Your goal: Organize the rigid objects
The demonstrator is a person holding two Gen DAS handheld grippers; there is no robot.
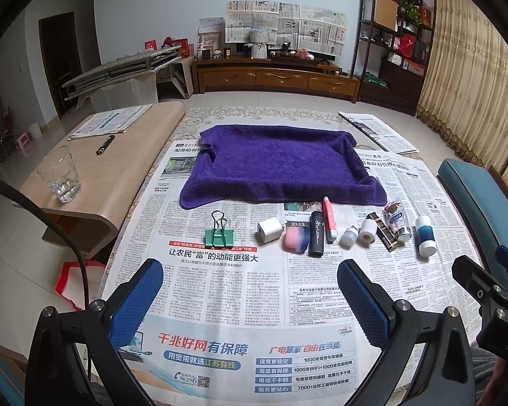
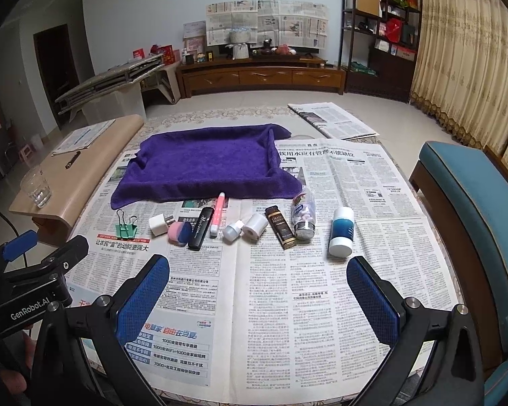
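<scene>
plastic bottle (image 2: 341, 232), metal clip (image 1: 219, 235), fuzzy towel (image 1: 277, 165); tube (image 2: 303, 215) maybe foil.

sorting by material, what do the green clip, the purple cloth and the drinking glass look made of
Green clip: looks like painted sheet metal with dark wire handles, smooth and slightly glossy.
Purple cloth: soft pile fabric, probably microfibre or terry; matte, fuzzy, edges curling up.
Drinking glass: clear glass by its look, see-through with bright reflections and a thick base; clear plastic can't be ruled out.

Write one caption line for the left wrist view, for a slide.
Open left gripper hovers above newspaper-covered table, facing a row of small objects, from green binder clip to blue-white bottle, before a purple towel.
</scene>
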